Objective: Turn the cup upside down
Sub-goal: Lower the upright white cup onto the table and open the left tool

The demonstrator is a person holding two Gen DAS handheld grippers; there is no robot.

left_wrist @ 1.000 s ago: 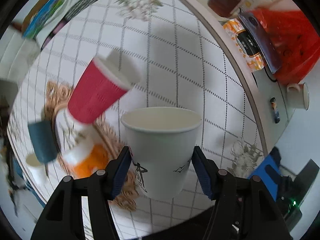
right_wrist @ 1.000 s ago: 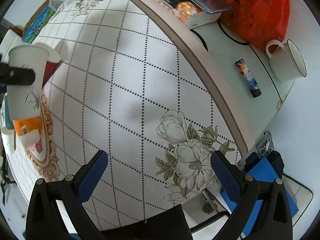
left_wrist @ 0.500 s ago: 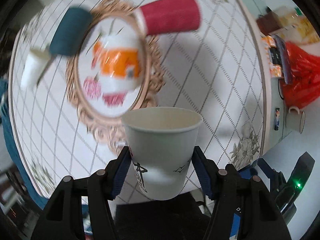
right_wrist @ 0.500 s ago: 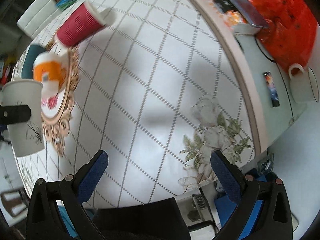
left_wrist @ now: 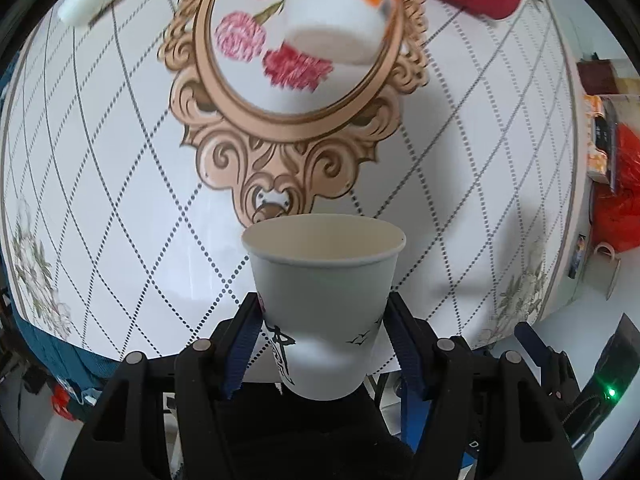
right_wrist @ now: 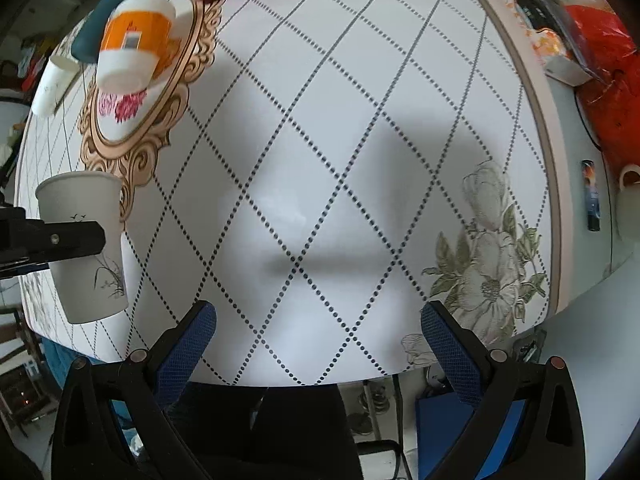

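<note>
Left wrist view: your left claw [left_wrist: 322,344] is clamped on the white paper cup [left_wrist: 323,300], held clear above the worktop [left_wrist: 120,208], its mouth pointing away from the camera. Its base hides your claw's lower pads. Beyond the cup, an orange-and-white cup [left_wrist: 340,4] blurs out. Your right claw [right_wrist: 318,344] gapes wide, holding nothing.

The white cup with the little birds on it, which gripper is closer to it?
Left. The left gripper is shut on the white cup, its fingers squeezing both sides. The right gripper is open, off to the cup's side, touching nothing.
</note>
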